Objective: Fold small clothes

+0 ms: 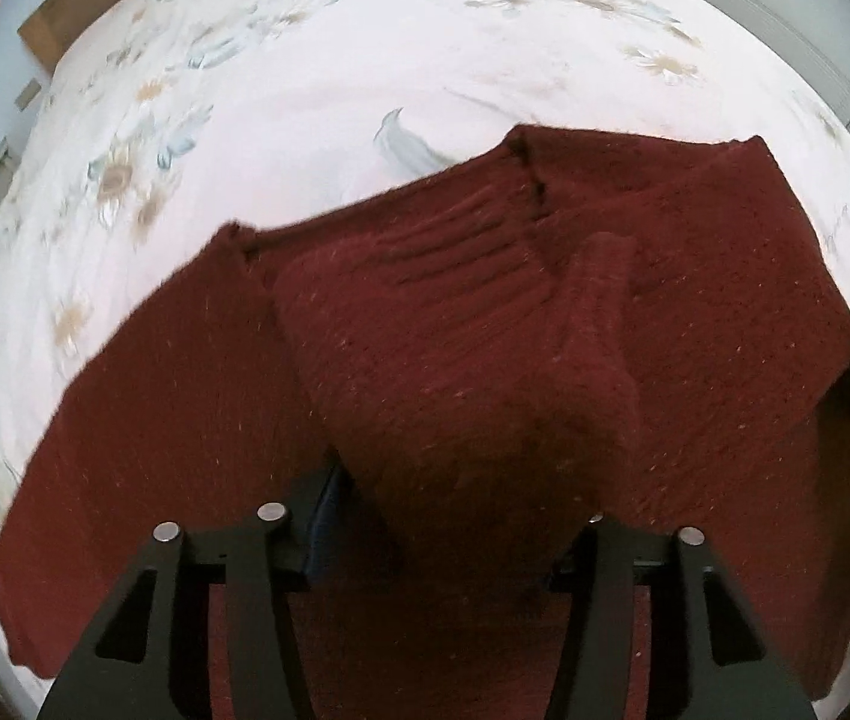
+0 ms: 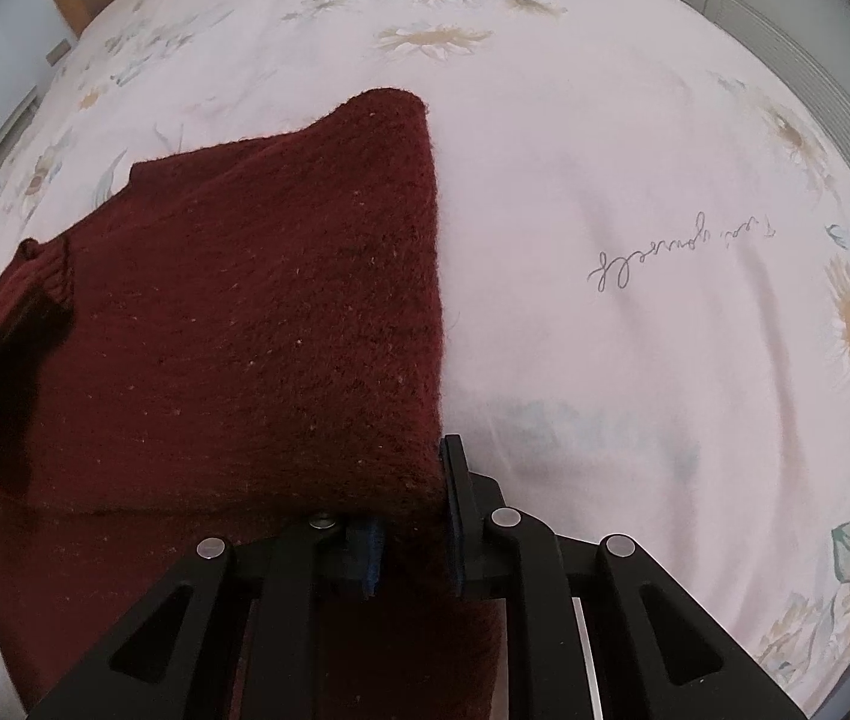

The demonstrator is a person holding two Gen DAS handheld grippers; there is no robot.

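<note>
1. Black jaws of the left gripper fill the bottom of the left wrist view, standing apart with a thick fold of the dark red knitted sweater bulging up between them; whether the pads press on the wool I cannot tell, since the fabric hides them
2. Further up that frame the sweater spreads across the middle, one sleeve running down to the lower left and a ribbed cuff laid over the body right of centre, so at least one sleeve looks turned inward
3. Behind it lies the bed with its pale flowered sheet, and the right gripper shows at the far right edge
4. Closest in the right wrist view, the right gripper has its jaws drawn together and clamped on the sweater's right-hand edge at bottom centre
5. From there the sweater fills the left half of the frame, its straight edge running up the middle; bare sheet lies to the right
6. My judgement: the fold is partway, sleeves roughly tucked, with the body's lengthwise folds yet to be made and flattened
</note>
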